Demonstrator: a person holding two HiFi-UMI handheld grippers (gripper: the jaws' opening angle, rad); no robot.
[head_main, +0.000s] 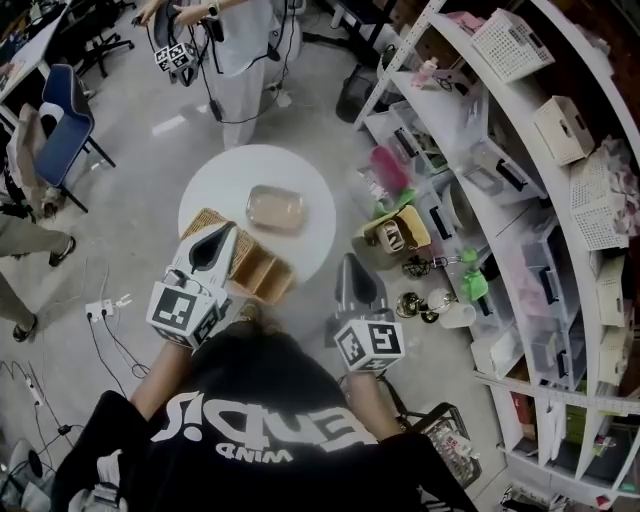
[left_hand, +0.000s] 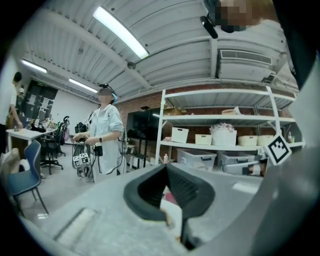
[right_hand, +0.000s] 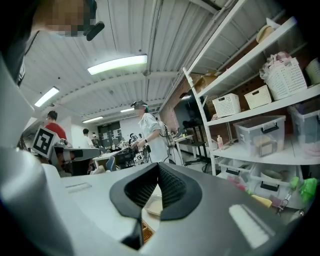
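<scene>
1. Hovering above the near edge of the round white table (head_main: 305, 180), the left gripper (head_main: 212, 246) has its jaws clenched together, with nothing between them.
2. Right gripper (head_main: 358, 276): jaws pressed together, empty, just right of the table.
3. Wicker basket (head_main: 262, 272): near side of the table, partly under the left gripper.
4. Plastic box (head_main: 275, 208): middle of the table, just beyond the basket.

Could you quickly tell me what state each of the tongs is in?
Left tongs: closed, holding nothing.
Right tongs: closed, holding nothing.
</scene>
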